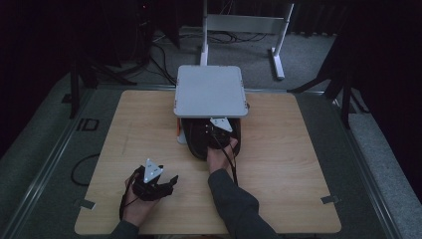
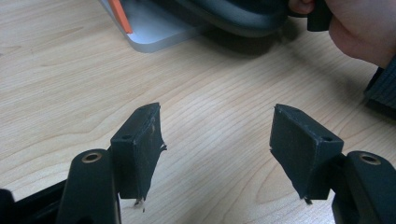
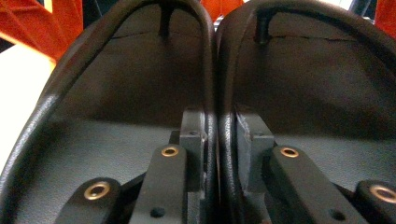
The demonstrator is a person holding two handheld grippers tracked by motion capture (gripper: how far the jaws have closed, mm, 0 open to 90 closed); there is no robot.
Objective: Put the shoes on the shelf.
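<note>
Beyond my reach the wooden surface [image 1: 278,164] lies bare and pale, sitting on a grey floor [image 1: 50,149]. Black cables [image 1: 164,57] trail across that floor at the far side, near a white metal stand [image 1: 249,25].

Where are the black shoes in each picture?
High view: pair of black shoes in the middle, under the grey flat stand, with the right gripper on them.
Left gripper view: top edge, right of middle, a dark rounded side.
Right gripper view: up close, both rims pinched between the jaws.
Shared landmark: the stand's orange piece beside the shoes.
</note>
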